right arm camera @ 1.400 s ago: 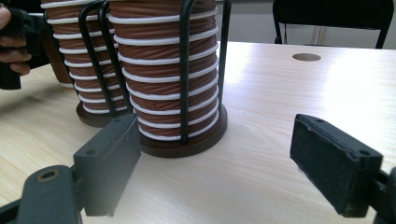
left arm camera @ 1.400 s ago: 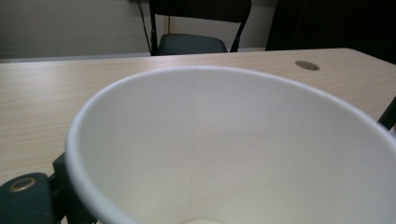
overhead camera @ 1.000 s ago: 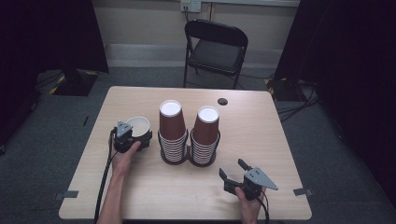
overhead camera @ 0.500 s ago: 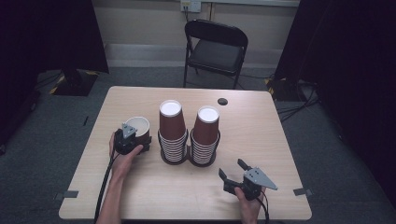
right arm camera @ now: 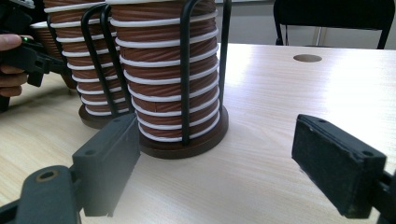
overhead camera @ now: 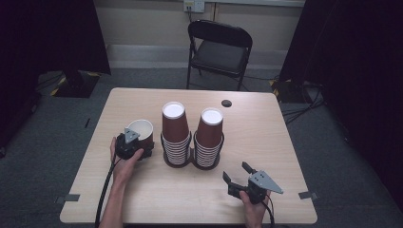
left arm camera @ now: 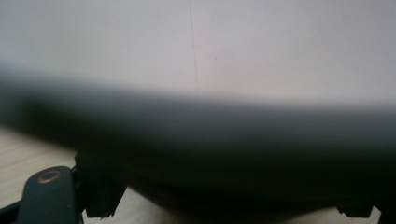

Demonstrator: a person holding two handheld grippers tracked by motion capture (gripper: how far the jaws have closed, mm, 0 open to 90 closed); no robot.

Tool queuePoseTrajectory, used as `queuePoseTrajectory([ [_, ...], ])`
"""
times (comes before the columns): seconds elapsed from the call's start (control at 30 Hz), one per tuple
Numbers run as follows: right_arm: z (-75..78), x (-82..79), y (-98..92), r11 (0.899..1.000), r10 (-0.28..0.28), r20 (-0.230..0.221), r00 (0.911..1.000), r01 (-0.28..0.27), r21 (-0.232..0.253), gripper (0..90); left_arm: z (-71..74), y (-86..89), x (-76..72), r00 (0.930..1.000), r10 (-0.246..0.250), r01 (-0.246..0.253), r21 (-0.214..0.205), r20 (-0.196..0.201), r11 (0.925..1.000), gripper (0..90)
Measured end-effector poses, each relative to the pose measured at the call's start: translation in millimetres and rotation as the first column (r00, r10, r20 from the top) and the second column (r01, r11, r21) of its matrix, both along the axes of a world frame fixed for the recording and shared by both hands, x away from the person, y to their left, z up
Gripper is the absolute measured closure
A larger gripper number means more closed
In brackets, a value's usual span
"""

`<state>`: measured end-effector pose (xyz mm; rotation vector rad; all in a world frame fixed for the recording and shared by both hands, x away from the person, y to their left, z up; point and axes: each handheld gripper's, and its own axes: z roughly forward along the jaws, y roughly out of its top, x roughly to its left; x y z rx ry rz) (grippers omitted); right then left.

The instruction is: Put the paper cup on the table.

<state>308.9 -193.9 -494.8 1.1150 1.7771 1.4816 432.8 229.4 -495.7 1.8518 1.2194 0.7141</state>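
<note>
The left tongs [overhead camera: 140,148] have just been closing and clamp a single paper cup [overhead camera: 141,131] upright on the worktop [overhead camera: 266,137]. The right tongs [overhead camera: 236,175] rest spread apart near two cup stacks [overhead camera: 192,135].

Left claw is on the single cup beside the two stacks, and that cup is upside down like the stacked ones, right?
Not quite: the single cup stands upright, its white inside facing up, as the high view shows. The left claw is on it, beside the two stacks of inverted cups.
</note>
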Motion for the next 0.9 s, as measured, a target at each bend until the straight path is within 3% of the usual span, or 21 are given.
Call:
queuePoseTrajectory([
  [0.1,0.0,0.1,-0.2,1.0,0.002,0.0,1.0,-0.002,0.002,14.7,-0.8,1.5,-3.2,1.0,-0.005,0.005,-0.025,0.004,0.9997,15.5],
  [0.27,-0.2,-0.3,-1.0,1.0,0.002,0.002,1.0,-0.002,0.01,14.6,-0.5,-0.3,-6.0,1.0,-0.004,0.004,0.007,-0.009,1.0,15.7],
  [0.57,-0.3,-0.3,-1.2,1.0,0.006,0.003,1.0,-0.006,0.011,14.6,-0.3,8.5,-16.4,0.9996,0.006,-0.005,-0.04,0.027,0.9992,15.6],
  [0.67,-0.3,-0.5,-1.2,1.0,0.005,0.004,1.0,-0.005,0.011,14.6,-0.1,8.3,-18.6,0.9998,0.01,-0.01,-0.039,0.014,0.9992,15.6],
  [0.87,-0.3,-0.6,-1.4,1.0,0.006,0.005,1.0,-0.006,0.012,14.7,-0.2,9.4,-30.0,0.9994,0.017,-0.015,-0.053,0.031,0.9985,15.6],
  [0.9,-0.3,-0.5,-1.4,1.0,0.006,0.004,1.0,-0.006,0.012,14.6,0.5,9.6,-32.5,0.9995,0.021,-0.02,-0.036,0.025,0.9992,15.6],
])
